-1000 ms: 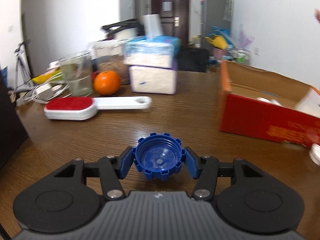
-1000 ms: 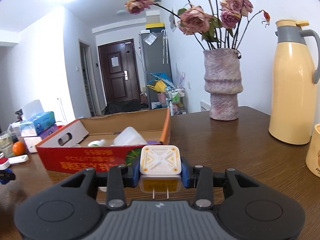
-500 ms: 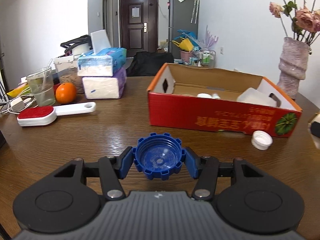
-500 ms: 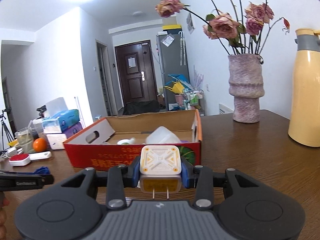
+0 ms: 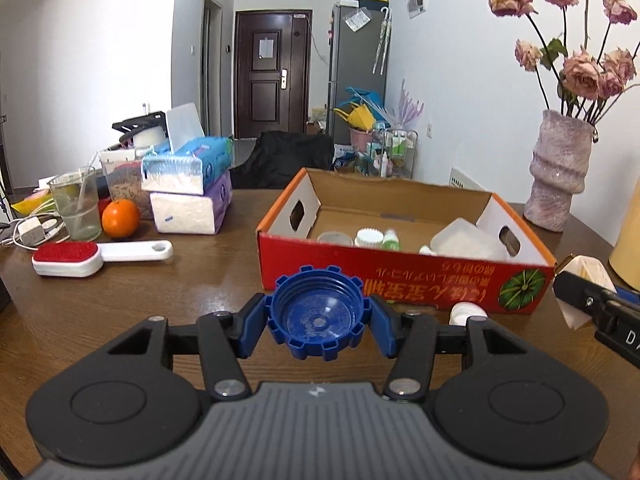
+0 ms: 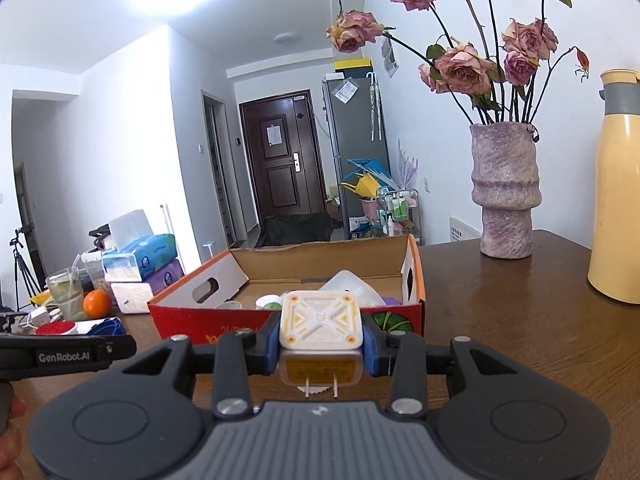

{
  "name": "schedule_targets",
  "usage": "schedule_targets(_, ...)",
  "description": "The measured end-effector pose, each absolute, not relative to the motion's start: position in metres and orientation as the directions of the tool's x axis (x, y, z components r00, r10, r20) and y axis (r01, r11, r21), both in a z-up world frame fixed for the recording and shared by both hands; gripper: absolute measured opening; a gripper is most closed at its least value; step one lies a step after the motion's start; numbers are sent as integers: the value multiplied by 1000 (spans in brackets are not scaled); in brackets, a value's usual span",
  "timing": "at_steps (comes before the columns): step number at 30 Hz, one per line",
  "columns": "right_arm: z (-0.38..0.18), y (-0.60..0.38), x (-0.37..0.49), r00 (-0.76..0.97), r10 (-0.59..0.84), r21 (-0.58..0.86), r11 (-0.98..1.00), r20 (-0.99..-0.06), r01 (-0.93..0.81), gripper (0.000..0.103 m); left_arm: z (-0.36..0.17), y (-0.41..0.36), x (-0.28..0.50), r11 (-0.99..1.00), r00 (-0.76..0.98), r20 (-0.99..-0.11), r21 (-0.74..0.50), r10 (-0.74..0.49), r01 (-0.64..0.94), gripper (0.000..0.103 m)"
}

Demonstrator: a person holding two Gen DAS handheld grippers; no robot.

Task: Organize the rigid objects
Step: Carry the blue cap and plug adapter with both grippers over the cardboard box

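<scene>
Blue bottle cap [image 5: 318, 317], hollow side up, sits clenched in the left gripper [image 5: 318, 320] above the table [image 5: 120, 304], short of the red box [image 5: 400, 276]. Right gripper [image 6: 321, 346] grips a white charger [image 6: 321, 320], prongs toward the camera; box contents are partly hidden.

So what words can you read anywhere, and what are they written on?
"GenRobot.AI": on the side of the left gripper, seen from the right wrist view.
"D": a cut-off letter on the right gripper, at the edge of the left wrist view.
Yellow print on the red box: upside down, cannot be read.
Paper on the door: too small.
Plug label: too blurred.
</scene>
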State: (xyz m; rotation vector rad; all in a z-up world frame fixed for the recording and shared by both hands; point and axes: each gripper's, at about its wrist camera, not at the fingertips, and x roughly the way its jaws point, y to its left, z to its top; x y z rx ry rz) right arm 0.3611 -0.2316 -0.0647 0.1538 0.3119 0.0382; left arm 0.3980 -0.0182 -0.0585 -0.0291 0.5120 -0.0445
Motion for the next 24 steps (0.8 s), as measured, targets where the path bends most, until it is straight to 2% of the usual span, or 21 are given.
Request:
schedule_targets(12,-34,-229,387,963,66,187,982,-261,-16,38,-25,-25,420,998,892,-450,-59,-41,16,56)
schedule_targets(24,-26,-230,433,959,36,156,988,-282,9,38,-16,-33,469,999,890,-456,-46,-4,-19,56)
